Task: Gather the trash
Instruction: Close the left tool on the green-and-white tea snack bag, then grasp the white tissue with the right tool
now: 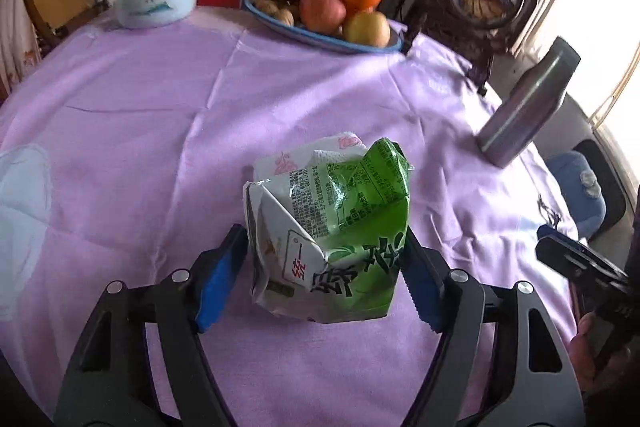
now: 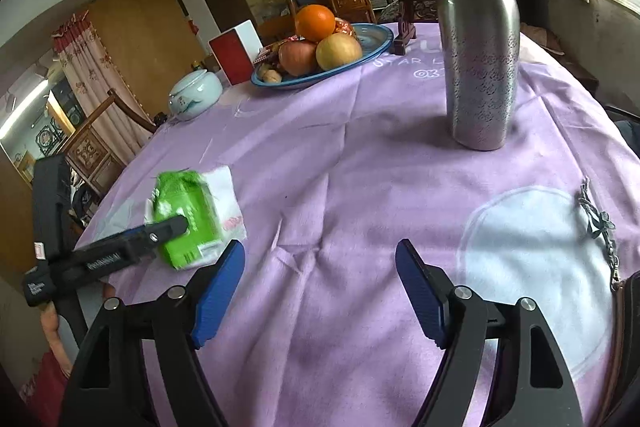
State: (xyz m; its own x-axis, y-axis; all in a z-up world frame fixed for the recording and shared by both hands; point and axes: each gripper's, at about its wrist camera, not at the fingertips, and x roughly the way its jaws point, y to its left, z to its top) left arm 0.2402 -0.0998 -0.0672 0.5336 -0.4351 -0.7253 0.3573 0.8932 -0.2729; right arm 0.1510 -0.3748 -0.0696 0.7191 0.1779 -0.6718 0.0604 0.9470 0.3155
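So the trash here is a crumpled green-and-white drink carton [image 1: 328, 227] with a bit of tissue [image 1: 344, 151] tucked behind it, sitting on the purple cloth of the table [image 1: 160, 99], toward the near edge on the left-hand side. My guess is it's basically weightless and squashy: thin card, already caved in, so it'll deform more under any squeeze instead of pushing back. Coated surface might be a little slick, but the creases give plenty to bite on. I'd grab across the lower body where it's still boxy, not the floppy folded top. The tissue is loose and could easily get left behind.

The left claw [image 1: 326, 267] is straddling the carton, blue pads on either side. The right-side pad looks like it's touching the carton's edge; the left one seems to have a sliver of gap, hard to be sure. So it's partly open, about carton width, not really clamping anything yet as far as I can tell.

The right claw [image 2: 320, 275] is wide open over bare cloth, holding nothing, well apart from the steel bottle [image 2: 480, 47] and the fruit plate [image 2: 380, 43].
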